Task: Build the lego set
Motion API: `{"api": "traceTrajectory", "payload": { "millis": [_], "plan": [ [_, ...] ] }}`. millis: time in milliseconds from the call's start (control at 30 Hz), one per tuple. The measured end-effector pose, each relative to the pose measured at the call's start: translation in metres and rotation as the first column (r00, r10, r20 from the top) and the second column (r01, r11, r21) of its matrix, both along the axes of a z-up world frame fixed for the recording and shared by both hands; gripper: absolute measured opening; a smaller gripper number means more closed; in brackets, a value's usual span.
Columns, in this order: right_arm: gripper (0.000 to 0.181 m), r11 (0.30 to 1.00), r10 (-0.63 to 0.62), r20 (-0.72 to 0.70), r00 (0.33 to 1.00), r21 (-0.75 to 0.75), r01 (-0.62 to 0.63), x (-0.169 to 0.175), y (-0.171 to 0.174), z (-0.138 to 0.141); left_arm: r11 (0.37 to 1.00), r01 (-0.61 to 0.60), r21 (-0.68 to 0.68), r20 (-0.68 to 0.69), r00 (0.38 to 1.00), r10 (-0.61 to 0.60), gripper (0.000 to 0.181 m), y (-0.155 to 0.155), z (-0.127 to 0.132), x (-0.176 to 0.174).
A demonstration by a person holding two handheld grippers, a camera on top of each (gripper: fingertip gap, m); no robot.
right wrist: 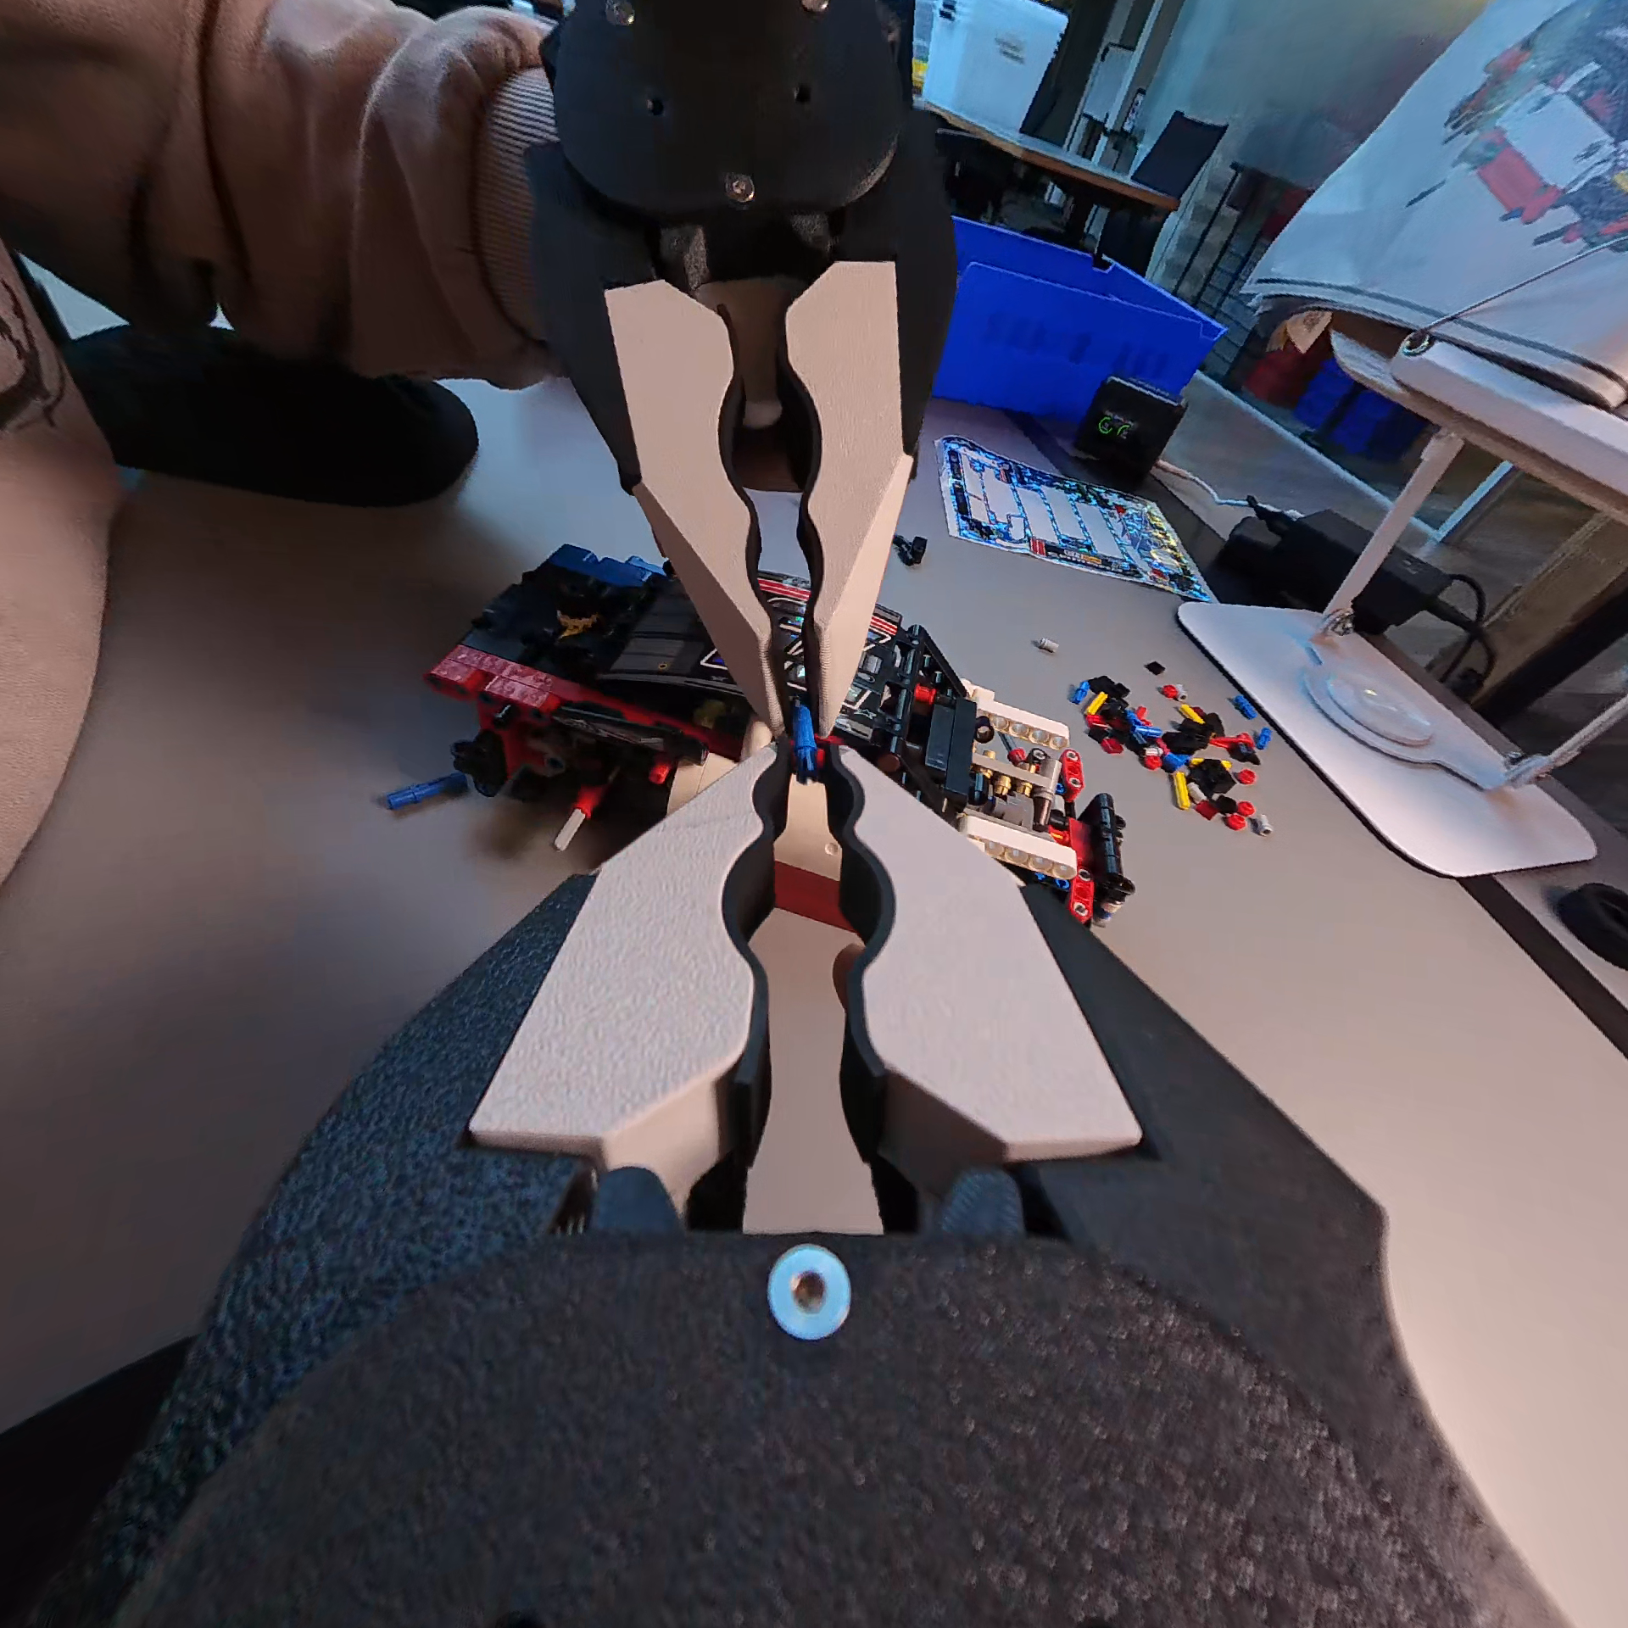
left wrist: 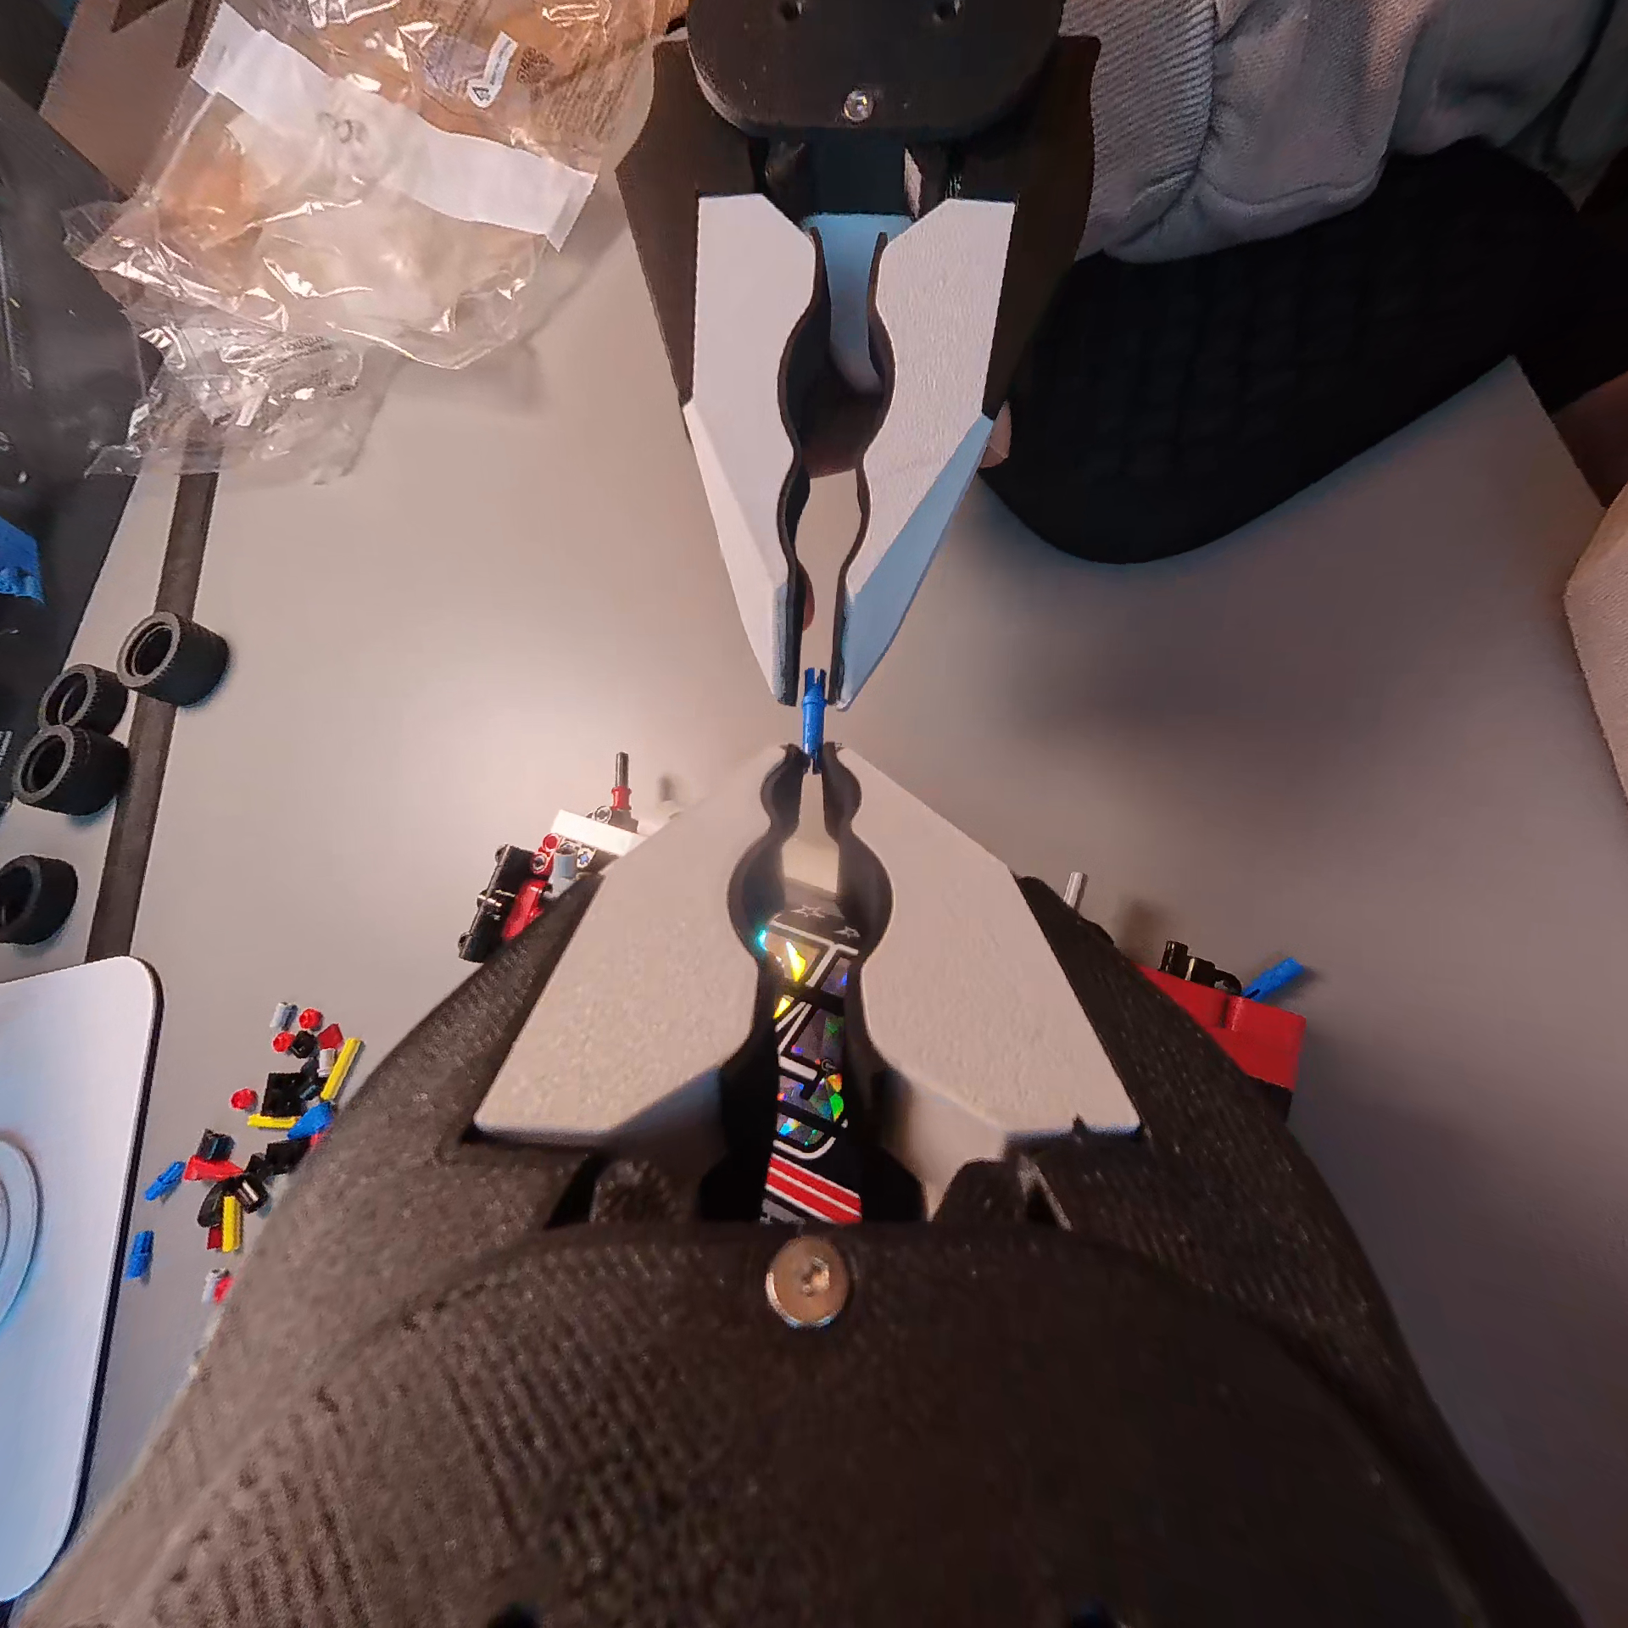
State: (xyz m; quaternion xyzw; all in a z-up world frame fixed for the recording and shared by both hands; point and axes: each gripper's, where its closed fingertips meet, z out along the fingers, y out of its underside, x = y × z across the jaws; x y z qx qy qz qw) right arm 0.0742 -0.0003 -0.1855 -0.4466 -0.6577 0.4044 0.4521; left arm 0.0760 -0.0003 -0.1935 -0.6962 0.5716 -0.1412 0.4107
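**Both grippers pinch one blue pin**

I see my left gripper (left wrist: 811,756) and right gripper (right wrist: 800,765) meeting tip to tip above the table (left wrist: 440,617), each pressed onto an end of the same blue pin (left wrist: 814,712). Below them lies the half-built red-and-black car (right wrist: 634,678), loose pieces (right wrist: 1172,758) nearby.
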Motion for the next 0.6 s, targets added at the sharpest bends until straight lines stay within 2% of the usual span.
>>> {"api": "traceTrajectory", "payload": {
  "millis": [200,267,333,433,600],
  "plan": [
    [0.002,0.999,-0.018,0.034,0.999,0.041,0.017,0.0,0.002,-0.004,1.0,-0.017,-0.022,0.03,0.999,0.018,0.002,0.003,-0.001,0.0],
    [0.002,0.995,-0.092,0.083,0.992,0.047,0.088,0.002,0.017,-0.009,0.997,-0.082,-0.014,0.073,0.994,0.083,0.006,0.015,0.005,-0.007],
    [0.002,0.978,-0.199,0.205,0.958,0.101,0.181,0.011,0.043,-0.029,0.982,-0.178,-0.059,0.106,0.977,0.184,0.031,0.031,0.011,-0.026],
    [0.002,0.967,-0.256,0.324,0.911,0.083,0.242,0.016,0.056,-0.056,0.934,-0.263,-0.24,0.148,0.941,0.303,0.061,0.043,0.007,-0.06],
    [0.002,0.967,-0.256,0.396,0.882,0.111,0.231,0.005,0.051,-0.077,0.844,-0.272,-0.462,0.211,0.891,0.403,0.077,0.028,-0.013,-0.097]
  ]
}}
